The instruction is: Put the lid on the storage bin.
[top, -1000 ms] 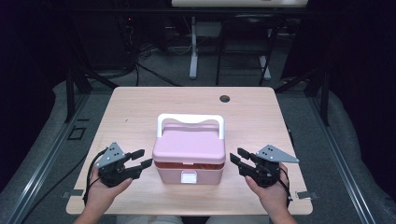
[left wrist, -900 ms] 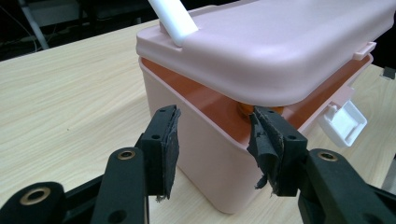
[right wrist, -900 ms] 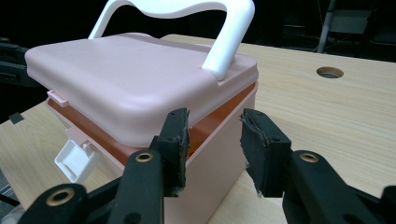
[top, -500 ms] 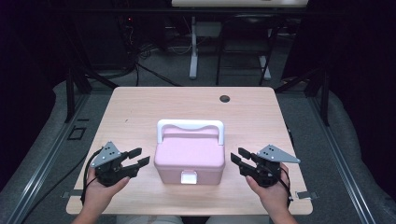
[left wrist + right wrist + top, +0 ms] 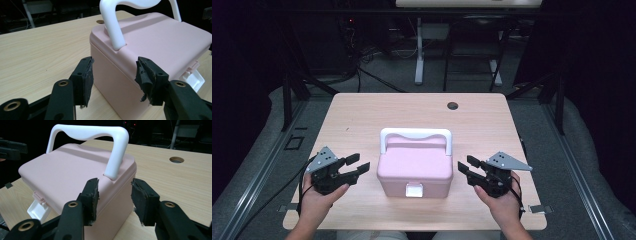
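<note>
both our grippers, left gripper (image 5: 358, 165) and right gripper (image 5: 465, 167), gape beside pink box (image 5: 414, 167); uneven squeeze could skid it.

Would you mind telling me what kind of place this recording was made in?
Most likely a lab or recording workspace rather than a home: a plain wooden table with a cable hole stands in a dark room, with cables and metal stands on the floor behind it. A pink box sits between two handheld grippers.
</note>
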A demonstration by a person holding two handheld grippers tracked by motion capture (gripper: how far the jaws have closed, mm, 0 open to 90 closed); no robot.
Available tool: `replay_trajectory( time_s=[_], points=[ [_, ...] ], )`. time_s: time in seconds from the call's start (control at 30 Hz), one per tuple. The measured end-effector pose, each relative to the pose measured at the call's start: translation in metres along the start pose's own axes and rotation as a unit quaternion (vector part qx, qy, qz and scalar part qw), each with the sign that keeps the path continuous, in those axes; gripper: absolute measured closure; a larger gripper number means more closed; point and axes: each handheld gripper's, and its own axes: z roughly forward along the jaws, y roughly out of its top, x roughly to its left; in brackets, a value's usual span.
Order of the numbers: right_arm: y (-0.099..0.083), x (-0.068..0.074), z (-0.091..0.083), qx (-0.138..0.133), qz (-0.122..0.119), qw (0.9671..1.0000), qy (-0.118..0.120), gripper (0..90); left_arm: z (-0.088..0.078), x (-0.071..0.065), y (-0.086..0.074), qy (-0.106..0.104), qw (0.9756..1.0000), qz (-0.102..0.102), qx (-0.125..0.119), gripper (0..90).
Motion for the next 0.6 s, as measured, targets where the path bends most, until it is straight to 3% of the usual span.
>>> replay_trajectory(
  time_s=[0.37,0.6],
  points=[
    [0.007,-0.014,0.009,0.006,0.021,0.9997,-0.01,48.5,0.017,0.016,0.008,0.018,0.9995,-0.013,0.025,41.2],
    [0.012,-0.026,0.017,0.01,0.018,0.9993,-0.03,47.2,0.029,0.026,0.013,0.023,0.9992,-0.026,0.018,39.3]
  ],
)
